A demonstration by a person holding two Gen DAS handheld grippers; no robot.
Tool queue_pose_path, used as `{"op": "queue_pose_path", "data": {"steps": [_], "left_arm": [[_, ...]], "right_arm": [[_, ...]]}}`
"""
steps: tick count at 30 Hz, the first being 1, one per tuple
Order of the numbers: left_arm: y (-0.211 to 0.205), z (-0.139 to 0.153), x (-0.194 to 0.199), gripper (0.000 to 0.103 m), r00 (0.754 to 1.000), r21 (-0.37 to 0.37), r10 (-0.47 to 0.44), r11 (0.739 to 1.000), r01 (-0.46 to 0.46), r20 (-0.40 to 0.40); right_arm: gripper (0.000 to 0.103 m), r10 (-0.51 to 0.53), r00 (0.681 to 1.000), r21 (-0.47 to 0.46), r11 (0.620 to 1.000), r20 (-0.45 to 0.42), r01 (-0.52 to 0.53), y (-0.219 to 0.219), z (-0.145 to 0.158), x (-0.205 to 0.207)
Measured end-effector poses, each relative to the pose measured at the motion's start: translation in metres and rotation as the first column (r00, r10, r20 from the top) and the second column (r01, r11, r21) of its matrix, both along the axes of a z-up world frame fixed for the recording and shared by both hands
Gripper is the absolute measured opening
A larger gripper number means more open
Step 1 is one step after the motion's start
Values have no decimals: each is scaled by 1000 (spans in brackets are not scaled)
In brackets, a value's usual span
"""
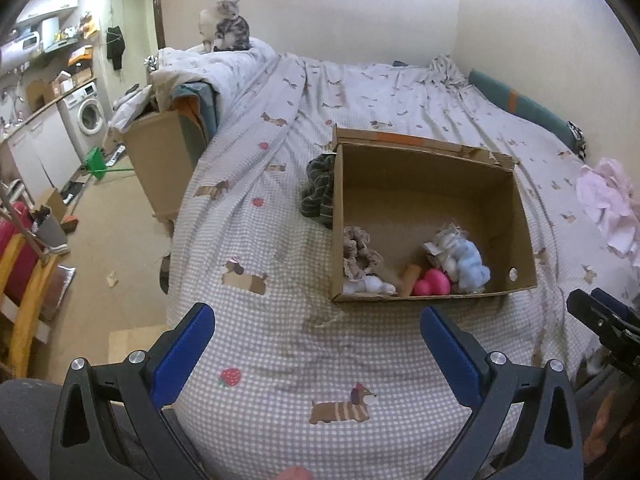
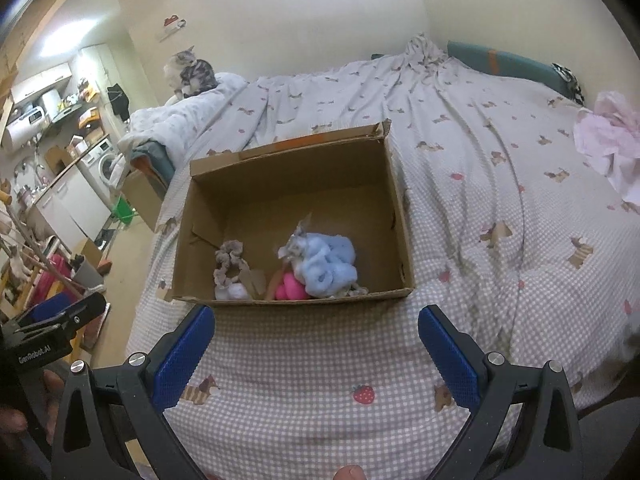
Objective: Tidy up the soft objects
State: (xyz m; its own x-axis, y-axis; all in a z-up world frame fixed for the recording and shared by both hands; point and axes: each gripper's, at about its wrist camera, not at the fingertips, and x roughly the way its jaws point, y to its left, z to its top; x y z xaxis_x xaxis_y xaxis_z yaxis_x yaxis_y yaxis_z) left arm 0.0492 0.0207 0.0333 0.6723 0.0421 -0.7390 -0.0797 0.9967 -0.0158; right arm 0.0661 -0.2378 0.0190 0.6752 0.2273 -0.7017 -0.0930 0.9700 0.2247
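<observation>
Only the left view shows a dark striped cloth (image 1: 320, 188) beside the cardboard box (image 1: 520, 216).
Both claws, left (image 1: 318, 334) and right (image 2: 316, 336), gape wide and empty over the checked bed (image 2: 480, 300); kitchen at upper left.

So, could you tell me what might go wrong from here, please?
The dark green cloth lies outside the cardboard box, hidden from the right wrist view, so it may be missed. The cat on the bedding could jump down and disturb things. Both grippers, left and right, are open and empty.
</observation>
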Motion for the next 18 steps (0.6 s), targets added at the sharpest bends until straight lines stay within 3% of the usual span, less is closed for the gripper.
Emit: {"op": "queue_pose_path", "data": {"steps": [18], "left_arm": [[1,-3,3,103,1000,-19,10,1000,-10,6]], "right_arm": [[103,14,1000,-31,999,11,-14,8,-1,-1]]}}
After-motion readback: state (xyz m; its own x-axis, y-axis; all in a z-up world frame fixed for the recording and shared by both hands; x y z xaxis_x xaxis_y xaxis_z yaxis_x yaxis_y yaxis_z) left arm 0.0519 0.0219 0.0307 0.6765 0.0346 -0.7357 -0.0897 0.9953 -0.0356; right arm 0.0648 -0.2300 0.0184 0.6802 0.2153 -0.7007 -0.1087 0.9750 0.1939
